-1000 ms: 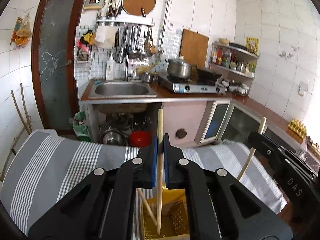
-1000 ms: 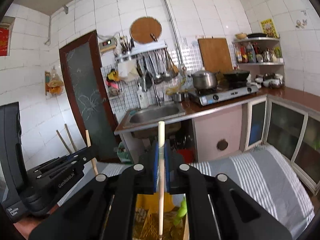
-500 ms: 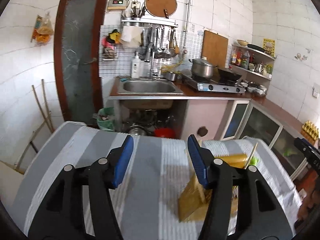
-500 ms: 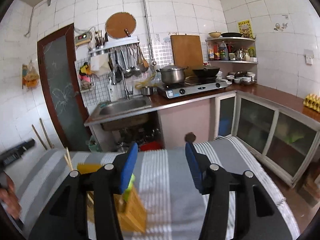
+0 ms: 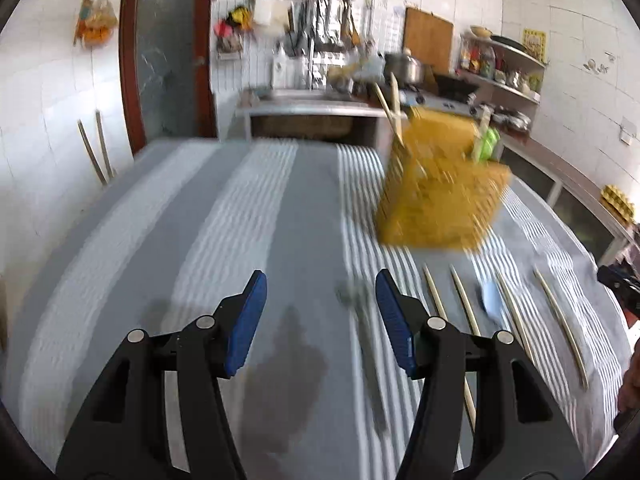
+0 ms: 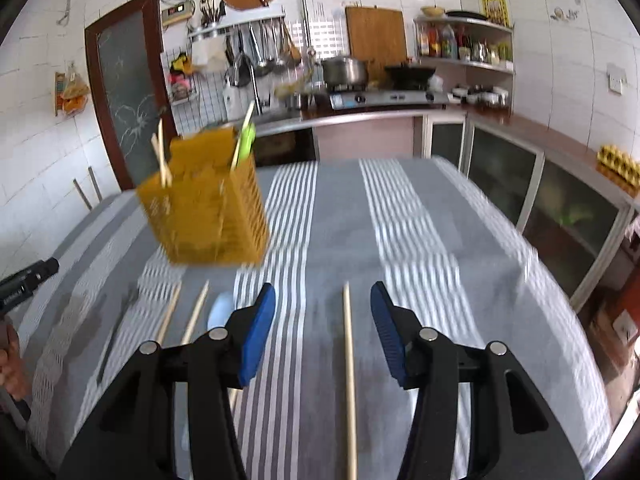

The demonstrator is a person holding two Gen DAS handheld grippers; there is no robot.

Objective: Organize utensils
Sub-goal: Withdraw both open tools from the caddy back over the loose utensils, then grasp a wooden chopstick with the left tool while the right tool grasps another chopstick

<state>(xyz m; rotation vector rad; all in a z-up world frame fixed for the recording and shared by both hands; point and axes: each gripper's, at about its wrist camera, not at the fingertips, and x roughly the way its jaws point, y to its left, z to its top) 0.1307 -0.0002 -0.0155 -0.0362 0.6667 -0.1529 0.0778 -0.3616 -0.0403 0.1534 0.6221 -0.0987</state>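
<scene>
Nearest, both grippers, left (image 5: 320, 312) and right (image 6: 322, 324), stand with fingers apart, holding nothing; a chopstick (image 6: 349, 360) lies between the right fingers on the striped cloth (image 6: 420, 240). Beyond, more chopsticks (image 5: 464, 304) lie flat; farther, the yellow holder (image 6: 208, 216) stands with chopsticks inside

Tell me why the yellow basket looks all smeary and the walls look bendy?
Left wrist view: the yellow basket and striped cloth are smeared by motion blur. Right wrist view: the basket is blurred too, while the back counter looks sharper. Both views: the fisheye lens curves the tiled walls and darkens the corners.
</scene>
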